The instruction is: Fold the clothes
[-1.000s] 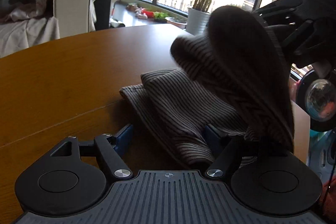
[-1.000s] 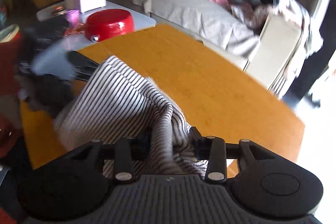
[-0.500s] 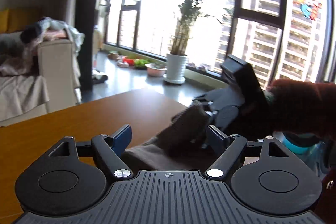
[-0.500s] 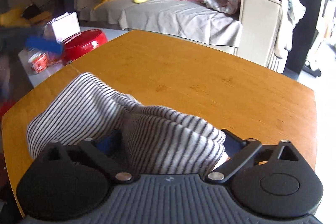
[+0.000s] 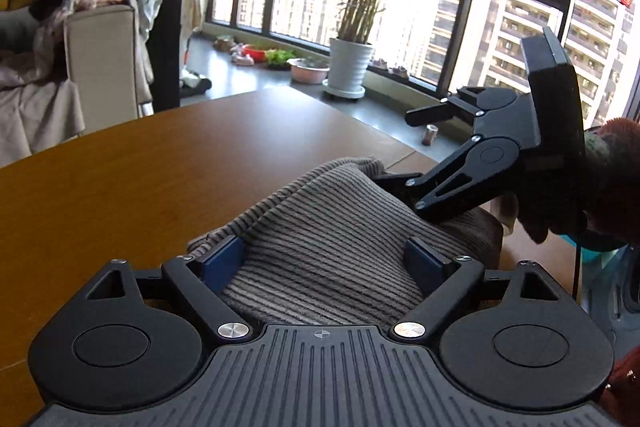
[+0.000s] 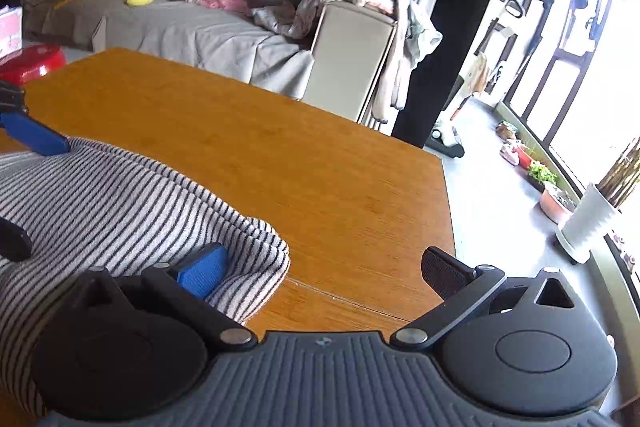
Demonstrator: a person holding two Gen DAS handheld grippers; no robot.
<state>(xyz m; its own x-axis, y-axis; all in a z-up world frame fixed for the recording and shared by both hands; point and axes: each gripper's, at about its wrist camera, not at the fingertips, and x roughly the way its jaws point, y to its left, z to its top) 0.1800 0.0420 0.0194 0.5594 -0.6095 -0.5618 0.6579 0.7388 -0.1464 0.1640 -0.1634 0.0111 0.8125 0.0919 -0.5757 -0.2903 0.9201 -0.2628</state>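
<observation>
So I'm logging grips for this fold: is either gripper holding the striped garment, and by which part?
Neither. The right gripper stands wide open beside the striped garment; the left gripper's jaws are opening, the folded cloth loose between them.

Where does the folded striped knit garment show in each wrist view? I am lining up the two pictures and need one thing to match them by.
Left wrist view: the folded striped knit garment lies lower centre on the wooden table, between the left gripper jaws, which are opening.
Right wrist view: garment at lower left, under the right gripper's left finger.
Shared landmark: the white plant pot by the window.
</observation>
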